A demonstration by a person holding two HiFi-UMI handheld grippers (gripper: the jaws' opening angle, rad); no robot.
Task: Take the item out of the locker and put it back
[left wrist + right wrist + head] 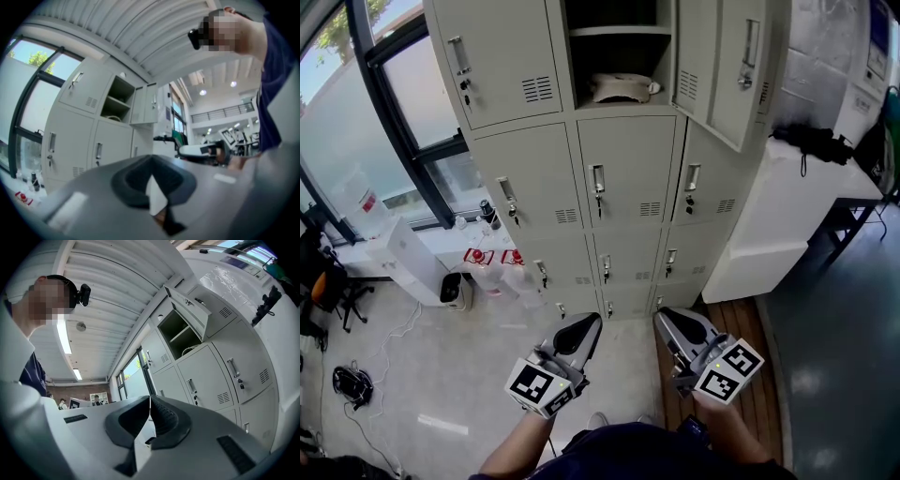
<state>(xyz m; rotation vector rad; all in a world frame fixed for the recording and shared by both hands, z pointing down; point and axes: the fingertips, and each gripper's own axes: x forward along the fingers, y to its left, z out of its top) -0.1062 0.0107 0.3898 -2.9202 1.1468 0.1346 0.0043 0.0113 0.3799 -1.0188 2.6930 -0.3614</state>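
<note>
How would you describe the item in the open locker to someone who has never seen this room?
Find the bank of pale grey lockers beside the large window. In the top visible row, only the middle compartment has its door swung open. The item is the cream, soft-looking lump on that compartment's floor, under its shelf; no other locker shows its inside.

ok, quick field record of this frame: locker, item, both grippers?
locker: grey metal locker bank, one upper compartment open, its door swung out on the right
item: pale rounded item lying on the compartment floor, type unclear
left gripper: shut, empty, held low
right gripper: shut, empty, held low
contact: neither gripper touches locker or item
</note>
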